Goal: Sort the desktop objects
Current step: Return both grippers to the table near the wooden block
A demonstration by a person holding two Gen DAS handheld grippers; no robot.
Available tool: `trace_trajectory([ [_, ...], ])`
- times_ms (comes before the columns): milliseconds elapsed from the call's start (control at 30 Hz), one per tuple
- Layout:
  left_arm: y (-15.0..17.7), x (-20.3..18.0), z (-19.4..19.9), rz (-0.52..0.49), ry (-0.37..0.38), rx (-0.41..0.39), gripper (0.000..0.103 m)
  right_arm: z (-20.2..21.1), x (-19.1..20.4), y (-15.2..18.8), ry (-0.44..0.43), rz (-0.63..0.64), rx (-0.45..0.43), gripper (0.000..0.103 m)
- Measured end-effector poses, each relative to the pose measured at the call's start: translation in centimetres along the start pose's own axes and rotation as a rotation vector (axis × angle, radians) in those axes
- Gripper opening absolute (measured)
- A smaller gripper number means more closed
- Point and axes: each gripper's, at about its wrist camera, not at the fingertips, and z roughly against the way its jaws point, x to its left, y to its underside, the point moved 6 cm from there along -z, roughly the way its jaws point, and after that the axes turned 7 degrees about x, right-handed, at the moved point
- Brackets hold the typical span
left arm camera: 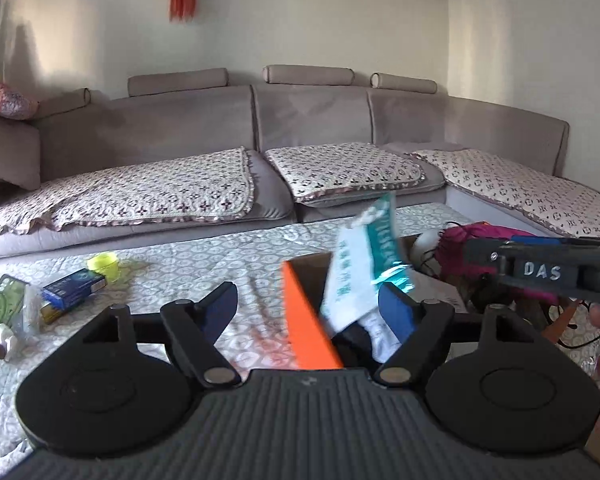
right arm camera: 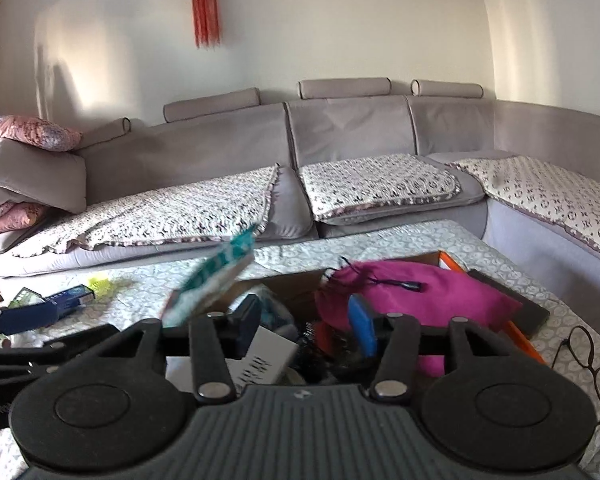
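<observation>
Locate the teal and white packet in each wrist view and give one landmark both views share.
Left wrist: teal and white packet right of centre, blurred, over the orange-edged box.
Right wrist: the packet left of centre, over the box's left end.
Shared landmark: magenta bag in the box.

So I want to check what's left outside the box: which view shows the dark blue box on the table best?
The left wrist view: the dark blue box lies unobstructed on the table's left side, by a yellow-green cup. In the right wrist view it appears smaller, far left, partly hidden behind the left gripper's finger.
</observation>
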Motion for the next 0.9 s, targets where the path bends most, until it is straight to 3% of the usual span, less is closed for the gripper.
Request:
trace_trajectory([
  [133, 0.3, 1.7, 0.8, 0.021, -0.029, -0.012, 0.081, 1.1, 2.4, -0.6, -0.035, 0.019, -0.028, 0.066],
  [233, 0.8, 3.4, 1.5, 0.038, -0.064, -0.023, 0.083, 1.7, 5.0, -0.9, -0.073, 0.037, -0.05, 0.081],
  [300, 1.2, 4.8, 1.9, 0.053, -0.095, -0.026, 0.083, 1.8, 6.9, -0.8, -0.107, 0.047, -0.061, 0.098],
  [367, 1.7, 6.3, 2.2, 0.072, -0.126, -0.022, 0.084, 1.6, 9.0, -0.7, -0.147, 0.054, -0.063, 0.103],
  [500, 2.8, 9.6, 2.8, 0.112, -0.203, -0.016, 0.091, 0.1, 13.4, 0.2, -0.227, 0.084, -0.021, 0.103],
  [600, 3.6, 12.0, 3.4, 0.135, -0.274, -0.027, 0.103, -1.6, 16.7, 0.8, -0.273, 0.091, 0.021, 0.103],
  [900, 6.4, 18.1, 3.8, 0.19, -0.439, 0.027, 0.103, -5.5, 24.3, 4.2, -0.364, 0.096, 0.122, 0.103],
])
